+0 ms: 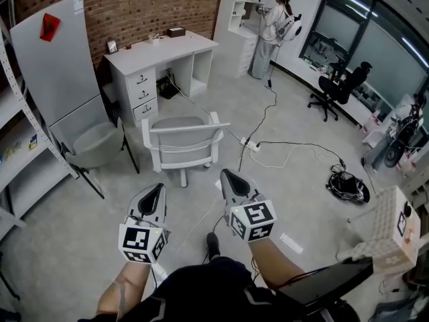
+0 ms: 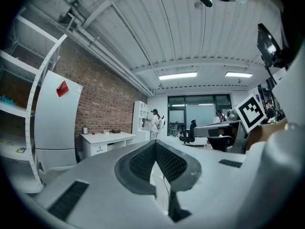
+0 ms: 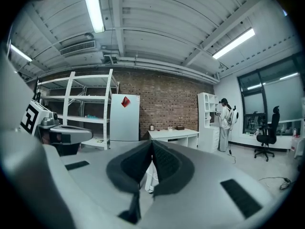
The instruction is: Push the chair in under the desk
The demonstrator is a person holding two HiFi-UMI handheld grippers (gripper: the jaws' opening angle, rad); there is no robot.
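- Left gripper (image 1: 159, 188): jaws pressed together, nothing between them; near left, pointing towards the far side.
- Desk (image 1: 161, 51): white, with drawers; far side, against the brick wall (image 1: 134, 5).
- Chair (image 1: 184, 143): white frame, grey seat; stands out from the desk, backrest turned to the near side; farther off than both grippers, touching neither.
- Right gripper (image 1: 228, 175): jaws pressed together, empty; near right, tip just short of the chair's base.
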